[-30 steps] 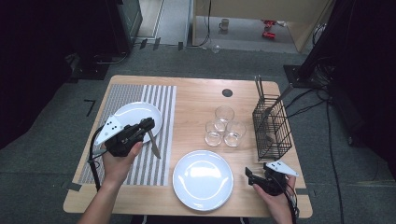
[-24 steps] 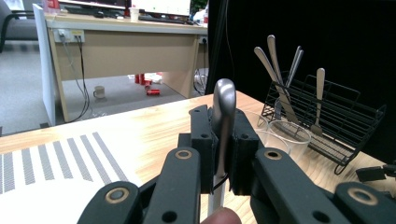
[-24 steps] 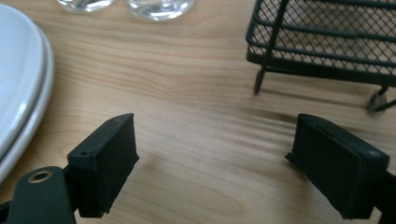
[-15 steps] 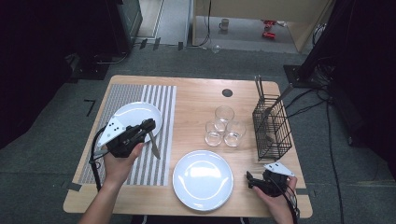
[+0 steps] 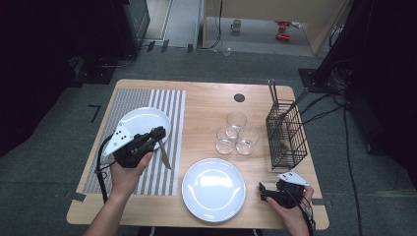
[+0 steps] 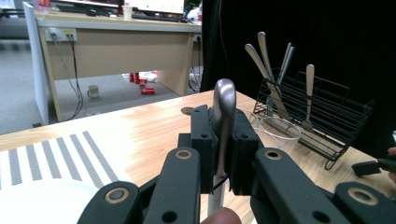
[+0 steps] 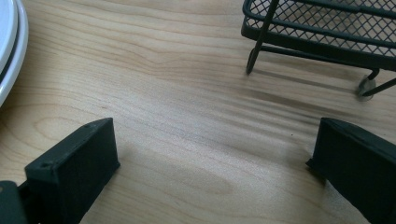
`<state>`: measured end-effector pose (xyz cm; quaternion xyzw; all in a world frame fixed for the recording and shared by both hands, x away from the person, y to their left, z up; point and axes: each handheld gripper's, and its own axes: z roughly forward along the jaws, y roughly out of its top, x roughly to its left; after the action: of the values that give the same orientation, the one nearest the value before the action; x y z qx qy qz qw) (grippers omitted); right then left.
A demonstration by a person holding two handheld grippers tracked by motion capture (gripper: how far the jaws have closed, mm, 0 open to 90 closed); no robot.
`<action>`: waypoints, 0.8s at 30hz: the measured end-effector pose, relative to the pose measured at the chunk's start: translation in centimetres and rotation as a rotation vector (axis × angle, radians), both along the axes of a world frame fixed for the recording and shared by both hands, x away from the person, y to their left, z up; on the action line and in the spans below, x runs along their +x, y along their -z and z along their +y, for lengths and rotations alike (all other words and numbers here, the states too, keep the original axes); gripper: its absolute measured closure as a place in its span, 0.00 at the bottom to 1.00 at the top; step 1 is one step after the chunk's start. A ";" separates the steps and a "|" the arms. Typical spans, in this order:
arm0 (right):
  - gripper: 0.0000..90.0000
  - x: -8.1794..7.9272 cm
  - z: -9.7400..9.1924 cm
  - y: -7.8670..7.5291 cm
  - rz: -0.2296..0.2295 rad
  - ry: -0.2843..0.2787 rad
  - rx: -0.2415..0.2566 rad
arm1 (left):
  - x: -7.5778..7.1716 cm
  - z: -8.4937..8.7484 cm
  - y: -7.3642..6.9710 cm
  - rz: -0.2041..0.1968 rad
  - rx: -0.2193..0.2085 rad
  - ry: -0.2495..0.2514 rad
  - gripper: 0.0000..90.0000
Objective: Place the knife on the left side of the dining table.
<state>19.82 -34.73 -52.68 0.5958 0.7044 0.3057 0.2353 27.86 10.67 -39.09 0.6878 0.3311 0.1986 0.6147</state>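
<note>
So far the setting looks only partly laid, judging by how things lie. At the left of the worktop (image 5: 206, 98) a striped placemat (image 5: 169, 123) carries a white plate (image 5: 142, 120) that has nothing on it. Above the mat's near right part the left claw (image 5: 158, 136) is clamped tight on a table knife (image 5: 163, 155): in the left gripper view the steel handle (image 6: 223, 116) stands pinched between the two pads, and in the high view the blade hangs down over the stripes beside the plate. The knife is therefore not yet put down; placing it beside the plate seems the step in hand.

Further right, a second white plate (image 5: 214, 189) sits bare on the wood, without a mat. Behind it three clear glasses (image 5: 236, 135) stand close together, all apparently empty. Next comes the black wire basket (image 5: 287, 140), which holds several pieces of cutlery (image 6: 271, 70) upright, so more probably remains to be fetched.

At the near right corner the right claw (image 5: 263, 191) has just been opening; its jaws stand wide apart over bare wood with nothing between them.
</note>
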 end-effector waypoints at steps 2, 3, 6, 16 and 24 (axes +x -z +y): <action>0.00 0.0 0.0 0.0 0.000 0.000 0.000 | -0.1 -0.1 0.0 0.000 0.004 0.004 0.94; 0.00 0.0 0.0 0.0 0.000 0.001 0.000 | -0.1 -0.2 0.0 0.001 0.005 0.005 0.94; 0.00 0.0 0.0 0.0 0.000 0.003 0.000 | -0.2 -0.3 0.1 0.006 0.001 0.009 0.94; 0.00 0.0 0.0 0.0 0.000 0.007 -0.001 | -0.5 0.5 0.4 0.018 -0.013 -0.019 0.94; 0.00 0.0 0.0 0.0 0.002 0.008 -0.002 | -0.6 2.4 0.9 0.040 -0.041 -0.067 0.93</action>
<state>19.83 -34.74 -52.67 0.5988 0.7025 0.3034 0.2365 27.25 13.10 -39.99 0.6672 0.3702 0.1986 0.6151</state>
